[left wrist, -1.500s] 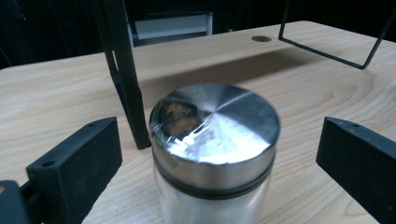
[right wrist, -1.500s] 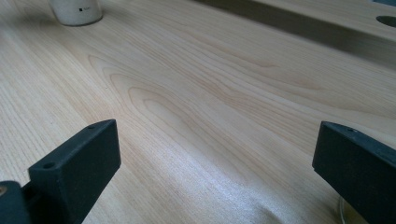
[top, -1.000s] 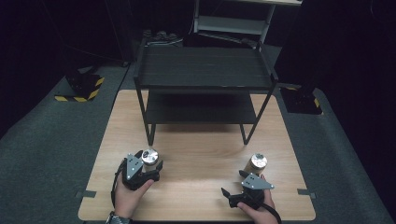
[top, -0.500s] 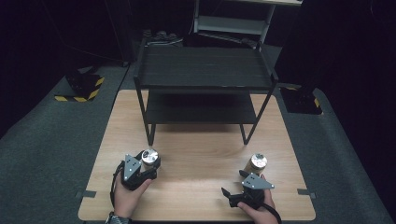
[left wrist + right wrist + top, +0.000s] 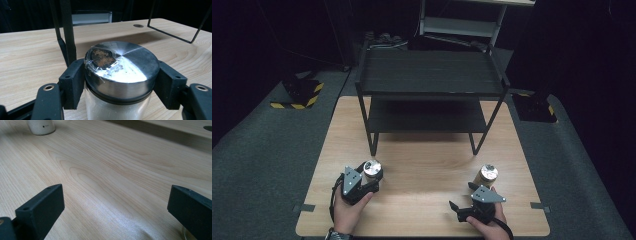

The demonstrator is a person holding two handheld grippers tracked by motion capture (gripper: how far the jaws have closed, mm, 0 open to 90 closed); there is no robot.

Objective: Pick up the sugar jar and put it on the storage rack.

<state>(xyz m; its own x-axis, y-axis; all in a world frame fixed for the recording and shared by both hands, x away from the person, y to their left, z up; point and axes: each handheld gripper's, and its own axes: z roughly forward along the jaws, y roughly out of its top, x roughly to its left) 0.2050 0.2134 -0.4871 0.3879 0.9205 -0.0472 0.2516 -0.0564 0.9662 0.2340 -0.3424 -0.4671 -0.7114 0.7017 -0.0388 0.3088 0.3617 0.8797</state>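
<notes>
Currently, status by item:

Left hand: enters from the bottom edge of the high view, wrist low, fingers wrapped around the gripper body; the tool points away from the person toward the shelf.

Left gripper: clenched. The jaws have just been closing and now press on both sides of the jar, one pad on each flank just below the lid.

Left jar: held between the pads at the front left of the table. It stands upright, long axis vertical, with its steel lid facing up. A taped brown patch sits on the lid, off-centre toward one pad. The clear body shows pale contents.

Right hand: enters from the bottom edge at the front right, gripping the tool from behind; the grey plate faces up.

Right gripper: released. The jaws stand wide apart over bare wood, with nothing between them, in the right gripper view.

Right jar: upright on the table just beyond the right hand, steel lid up; amber body. It is not gripped.

Table: light wood; both jars stand in its near half, well apart from each other.

Shelf: black two-tier rack at the far half of the table, beyond both jars.
</notes>
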